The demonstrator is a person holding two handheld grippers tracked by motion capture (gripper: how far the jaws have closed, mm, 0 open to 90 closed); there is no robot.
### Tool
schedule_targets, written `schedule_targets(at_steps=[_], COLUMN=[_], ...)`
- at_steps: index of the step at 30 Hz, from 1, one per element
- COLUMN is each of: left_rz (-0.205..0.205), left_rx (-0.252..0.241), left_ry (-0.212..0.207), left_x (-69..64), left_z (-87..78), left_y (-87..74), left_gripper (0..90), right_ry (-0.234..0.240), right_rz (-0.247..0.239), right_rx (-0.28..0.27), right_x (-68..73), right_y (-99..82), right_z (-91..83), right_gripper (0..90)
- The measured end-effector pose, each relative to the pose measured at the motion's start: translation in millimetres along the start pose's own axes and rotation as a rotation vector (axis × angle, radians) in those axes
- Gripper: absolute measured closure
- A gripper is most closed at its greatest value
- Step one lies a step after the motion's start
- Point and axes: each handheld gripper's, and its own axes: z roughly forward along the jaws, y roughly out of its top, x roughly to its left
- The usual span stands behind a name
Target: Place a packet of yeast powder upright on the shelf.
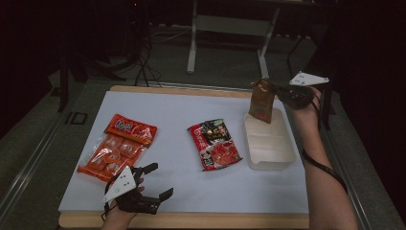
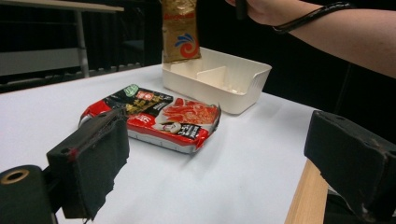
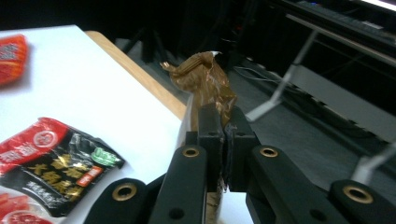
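My right gripper (image 1: 276, 91) (image 3: 225, 123) is shut on the crumpled top of a brown-gold snack packet (image 1: 262, 101) (image 2: 180, 31) (image 3: 204, 78). The packet hangs upright over the far end of a cream divided box (image 1: 268, 142) (image 2: 219, 79). A red and black food packet (image 1: 214, 143) (image 2: 156, 116) (image 3: 44, 161) lies flat on the white mat, left of the box. My left gripper (image 1: 158, 181) (image 2: 224, 158) rests near the table's front left edge, open, nothing between its fingers.
An orange multipack of snacks (image 1: 117, 146) lies at the left of the white mat (image 1: 172, 108). The wooden table edge (image 1: 191, 220) runs along the front. Metal table legs (image 1: 230, 26) stand on the dark floor beyond.
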Motion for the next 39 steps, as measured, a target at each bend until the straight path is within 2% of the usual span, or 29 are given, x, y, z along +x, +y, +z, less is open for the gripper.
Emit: schedule_targets(at_steps=[3, 6, 7, 11, 14, 18, 19, 22, 25, 29, 30, 32, 37, 39], left_rz=[-0.006, -0.006, -0.004, -0.004, -0.013, -0.013, -0.010, -0.013, -0.017, -0.018, -0.019, -0.015, -0.021, -0.024], left_rx=[-0.002, 0.001, 0.002, 0.007, 0.006, 0.006, 0.005, 0.005, 0.002, 0.004, 0.005, 0.010, 0.011, 0.009], left_ry=[-0.002, -0.003, -0.004, -0.006, -0.008, -0.011, -0.011, -0.013, -0.012, -0.013, -0.015, -0.014, -0.010, -0.009], left_x=[0.0, 0.3, -0.1, -0.1, 0.5, 0.2, -0.5, -0.9, -0.3, -0.1, -0.1, -0.2, 0.1, 0.4], left_z=[0.5, 1.0, 1.2, 2.4, 3.5, 4.4, 4.1, 3.2, 2.8, 3.5, 3.8, 4.7, 5.1, 5.3], left_y=[-0.7, -1.1, -1.2, -2.7, -3.6, -3.7, -3.4, -3.7, -4.2, -5.1, -5.4, -6.0, -6.5, -6.4], left_gripper=[7.2, 7.2, 7.2, 7.2, 7.2, 7.2, 7.2, 7.2, 7.2, 7.2, 7.2, 7.2, 7.2, 7.2], right_ry=[0.014, 0.046, 0.062, 0.081, 0.083, 0.120, 0.144, 0.171, 0.181, 0.152, 0.141, 0.108, 0.081, 0.059], right_rz=[0.013, 0.044, 0.070, 0.094, 0.071, 0.070, 0.081, 0.101, 0.098, 0.124, 0.145, 0.164, 0.214, 0.204], right_rx=[-0.006, -0.025, -0.037, -0.046, -0.030, -0.029, -0.034, -0.035, -0.018, -0.028, -0.031, -0.009, 0.033, 0.060], right_x=[-1.0, -2.1, -3.3, -5.7, -7.1, -7.6, -7.6, -7.6, -6.8, -7.1, -8.3, -10.6, -13.2, -12.4], right_y=[-3.9, -9.3, -10.9, -13.3, -10.9, -9.4, -9.4, -10.9, -14.2, -21.4, -23.2, -27.3, -45.3, -51.8], right_z=[2.7, 4.9, 4.9, 3.7, 4.0, 9.3, 14.1, 18.5, 21.3, 19.1, 18.1, 16.7, 15.0, 14.8], right_gripper=[87.7, 87.8, 87.8, 88.0, 88.2, 88.0, 87.6, 87.5, 87.4, 87.3, 87.2, 87.1, 86.0, 85.1])
